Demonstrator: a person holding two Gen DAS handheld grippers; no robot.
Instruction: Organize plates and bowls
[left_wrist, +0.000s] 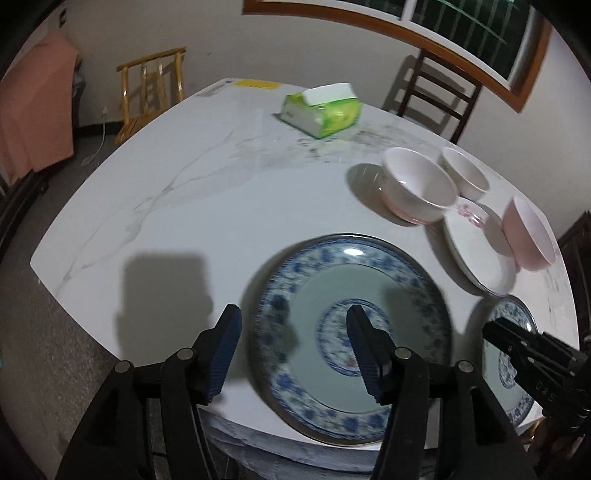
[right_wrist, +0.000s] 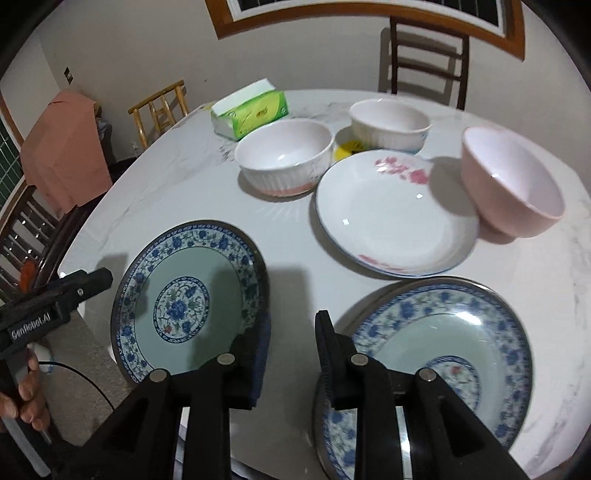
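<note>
Table (right_wrist: 192, 192): we see a white marble-look top filling the middle of both views.
Left blue plate (right_wrist: 188, 299): blue floral rim, pale green centre; it lies flat at lower left of the right wrist view and lower centre of the left wrist view, near the table's near edge.
Right blue plate (right_wrist: 443, 354): same pattern, lower right of the right wrist view.
White plate (right_wrist: 391, 218): pink flowers, centre right, just above the right blue plate and apart from it.
Ribbed bowl (right_wrist: 284, 162): upright, upper centre, beside the white plate.
Second ribbed bowl (right_wrist: 388, 123): behind the white plate.
Pink bowl (right_wrist: 513, 184): tilted, leaning on the white plate's right rim.
Tissue pack (right_wrist: 251, 110): green, upper centre.
Left gripper (left_wrist: 291, 339): we see its jaws spread wide above the left blue plate, gripping nothing.
Right gripper (right_wrist: 291, 332): its jaws stand narrowly apart over bare table between the two blue plates, empty.
</note>
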